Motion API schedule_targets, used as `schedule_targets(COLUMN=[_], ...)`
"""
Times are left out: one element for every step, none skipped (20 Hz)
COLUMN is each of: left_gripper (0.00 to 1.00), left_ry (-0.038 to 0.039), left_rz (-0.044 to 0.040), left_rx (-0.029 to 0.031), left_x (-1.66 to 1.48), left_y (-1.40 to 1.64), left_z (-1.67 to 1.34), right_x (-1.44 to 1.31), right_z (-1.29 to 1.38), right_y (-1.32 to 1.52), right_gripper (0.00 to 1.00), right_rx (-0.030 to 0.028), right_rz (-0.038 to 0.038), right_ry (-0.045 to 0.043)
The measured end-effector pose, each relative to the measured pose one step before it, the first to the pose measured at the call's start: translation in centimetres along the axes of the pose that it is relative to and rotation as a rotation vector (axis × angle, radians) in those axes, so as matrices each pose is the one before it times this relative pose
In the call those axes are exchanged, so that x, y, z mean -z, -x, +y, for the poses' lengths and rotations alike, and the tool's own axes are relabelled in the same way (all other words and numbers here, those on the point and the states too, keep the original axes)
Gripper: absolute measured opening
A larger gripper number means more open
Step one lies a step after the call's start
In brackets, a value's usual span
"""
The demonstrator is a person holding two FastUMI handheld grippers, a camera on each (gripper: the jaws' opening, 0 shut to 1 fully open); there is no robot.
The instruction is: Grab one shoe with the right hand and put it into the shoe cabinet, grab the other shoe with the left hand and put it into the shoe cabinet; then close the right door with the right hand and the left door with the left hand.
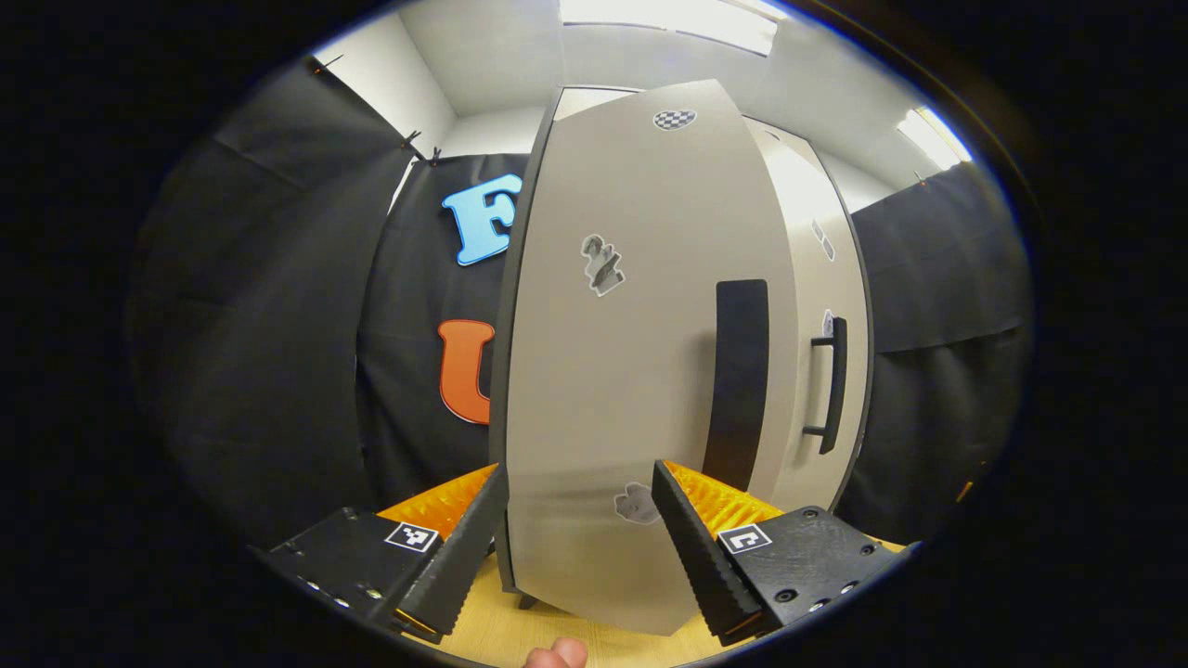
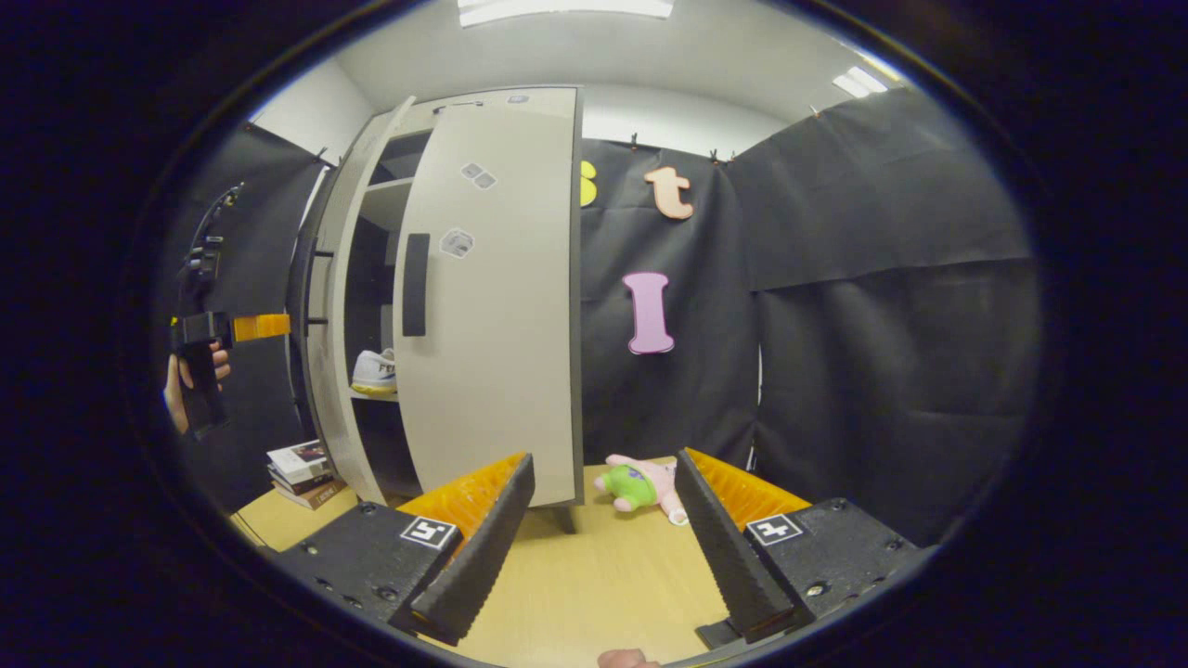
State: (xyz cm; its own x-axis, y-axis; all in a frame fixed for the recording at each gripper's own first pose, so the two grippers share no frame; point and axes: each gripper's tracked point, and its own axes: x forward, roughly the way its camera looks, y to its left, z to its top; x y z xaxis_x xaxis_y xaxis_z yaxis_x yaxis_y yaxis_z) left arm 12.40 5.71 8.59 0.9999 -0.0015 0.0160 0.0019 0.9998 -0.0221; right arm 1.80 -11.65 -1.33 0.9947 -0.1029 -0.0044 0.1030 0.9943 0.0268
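The beige shoe cabinet's left door (image 1: pixel 613 371) stands partly swung out, close in front of my left gripper (image 1: pixel 580 475), whose open fingers are empty. Its black handle (image 1: pixel 741 371) is to the right of the fingers. Behind it is the right door (image 1: pixel 817 306) with a black bar handle (image 1: pixel 837 385). In the right gripper view the right door (image 2: pixel 492 306) looks shut against the cabinet and the left door (image 2: pixel 329 325) stands ajar. A white shoe (image 2: pixel 376 371) rests on a shelf in the gap. My right gripper (image 2: pixel 605 459) is open and empty, low over the wooden table (image 2: pixel 603 575).
A green and pink plush toy (image 2: pixel 640 487) lies on the table beside the cabinet's right foot. A stack of books (image 2: pixel 302 468) sits left of the cabinet. A hand holds the left gripper (image 2: pixel 200 362) near the open door's edge. Black cloth walls surround the booth.
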Motion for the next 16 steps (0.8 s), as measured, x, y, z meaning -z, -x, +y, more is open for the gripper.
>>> schedule_targets(left_gripper=[0.93, 0.93, 0.93, 0.93, 0.93, 0.93, 0.94, 0.93, 0.93, 0.93, 0.93, 0.93, 0.94, 0.94, 0.94, 0.94], left_ry=[-0.00032, -0.00241, -0.00625, -0.00639, -0.00498, -0.00542, -0.00356, -0.00067, -0.00143, 0.00085, 0.00094, 0.0058, 0.01093, 0.01069, 0.00936, 0.00634], left_rz=[0.00122, -0.0007, 0.00098, -0.00208, 0.00063, 0.00509, 0.00806, 0.00385, 0.0048, 0.00423, 0.00298, 0.00569, 0.00806, 0.0082, 0.00711, 0.01433], left_rx=[-0.00225, 0.00044, -0.00152, -0.00246, 0.00151, 0.00838, 0.0021, 0.00317, 0.00395, 0.00183, 0.00414, 0.006, 0.00791, 0.00471, 0.00895, 0.00628], left_x=[0.081, 0.138, 0.142, 0.058, 0.215, 0.269, 0.437, 0.38, 0.474, 0.522, 0.564, 0.489, 0.595, 0.786, 0.776, 0.873], left_y=[0.297, 0.329, 0.577, 0.679, 0.732, 0.788, 0.985, 1.0, 1.099, 1.128, 1.051, 0.996, 0.938, 0.853, 0.778, 0.604], left_z=[-0.041, -0.087, -0.067, 0.125, -0.133, -0.336, -0.307, -0.353, -0.541, -0.486, -0.5, -0.585, -0.683, -0.596, -0.628, -0.397], right_x=[-0.052, -0.052, 0.021, -0.05, -0.002, -0.077, -0.056, -0.101, -0.124, -0.063, 0.065, 0.137, 0.289, 0.143, 0.389, 0.25], right_z=[-0.296, -0.254, -0.155, 0.017, 0.124, 0.147, 0.189, 0.261, 0.414, 0.427, 0.361, 0.323, 0.495, 0.671, 0.768, 0.645], right_y=[0.15, 0.122, 0.086, 0.024, -0.005, -0.076, 0.017, 0.007, 0.139, 0.063, 0.044, 0.092, 0.246, 0.234, 0.26, 0.25], right_gripper=[0.99, 0.99, 0.99, 0.99, 0.99, 0.99, 0.99, 0.98, 0.98, 0.98, 0.98, 0.99, 0.99, 0.98, 0.99, 0.99], right_rx=[0.00464, 0.00256, 0.0013, 0.0005, -0.00102, -0.00175, -0.00486, -0.00567, -0.00596, -0.00466, -0.0005, 0.00126, -0.00624, -0.0153, -0.01955, -0.01822], right_rz=[-0.00204, -0.00173, -0.00186, -0.00079, -0.0023, -0.00177, 0.00048, -0.00258, -0.00517, -0.00611, -0.00755, -0.00173, -0.00201, -0.00051, 0.00437, 0.00526], right_ry=[-0.00318, -0.00268, -0.00272, -0.00185, -0.00275, -0.00247, -0.00186, -0.00202, -0.00085, 0.00401, 0.00966, 0.01094, 0.00088, -0.01145, -0.01746, -0.01916])
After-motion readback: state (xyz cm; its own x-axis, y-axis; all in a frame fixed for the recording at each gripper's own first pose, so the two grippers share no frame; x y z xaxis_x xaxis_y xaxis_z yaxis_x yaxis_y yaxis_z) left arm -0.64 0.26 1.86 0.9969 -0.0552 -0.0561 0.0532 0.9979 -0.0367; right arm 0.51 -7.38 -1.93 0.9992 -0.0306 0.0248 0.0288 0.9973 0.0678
